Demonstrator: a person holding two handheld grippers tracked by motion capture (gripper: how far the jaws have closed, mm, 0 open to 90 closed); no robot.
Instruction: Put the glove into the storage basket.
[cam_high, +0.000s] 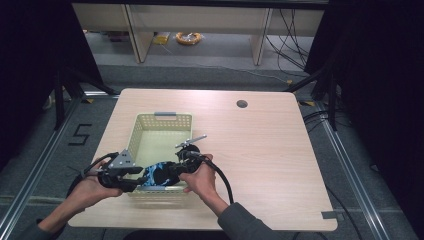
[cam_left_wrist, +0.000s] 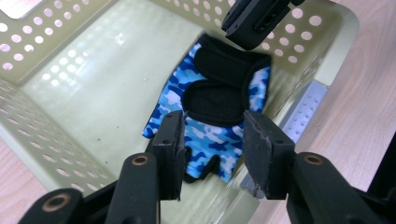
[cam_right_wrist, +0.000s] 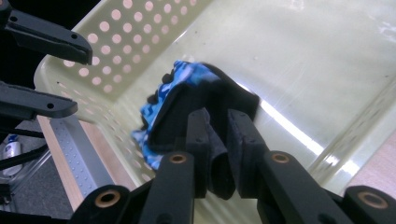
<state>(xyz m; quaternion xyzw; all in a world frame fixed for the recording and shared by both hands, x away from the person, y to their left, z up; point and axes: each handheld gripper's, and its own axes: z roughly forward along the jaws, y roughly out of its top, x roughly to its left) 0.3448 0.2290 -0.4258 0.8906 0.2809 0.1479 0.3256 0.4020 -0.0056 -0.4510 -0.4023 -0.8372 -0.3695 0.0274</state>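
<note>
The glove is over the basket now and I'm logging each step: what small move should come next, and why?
Probably open the right gripper wider: its jaws pinch the black cuff of the glove, which hangs inside the basket, while the left gripper stands open around it.

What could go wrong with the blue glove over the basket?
1. The right gripper seems to pinch only the glove's black edge; if that thin hold slips, the glove might drop crooked or drape over the basket's near rim.
2. The left gripper stands open around the glove without pressing it, so it probably gives no backup.
3. Both grippers crowd the near rim and could bump it.
</note>
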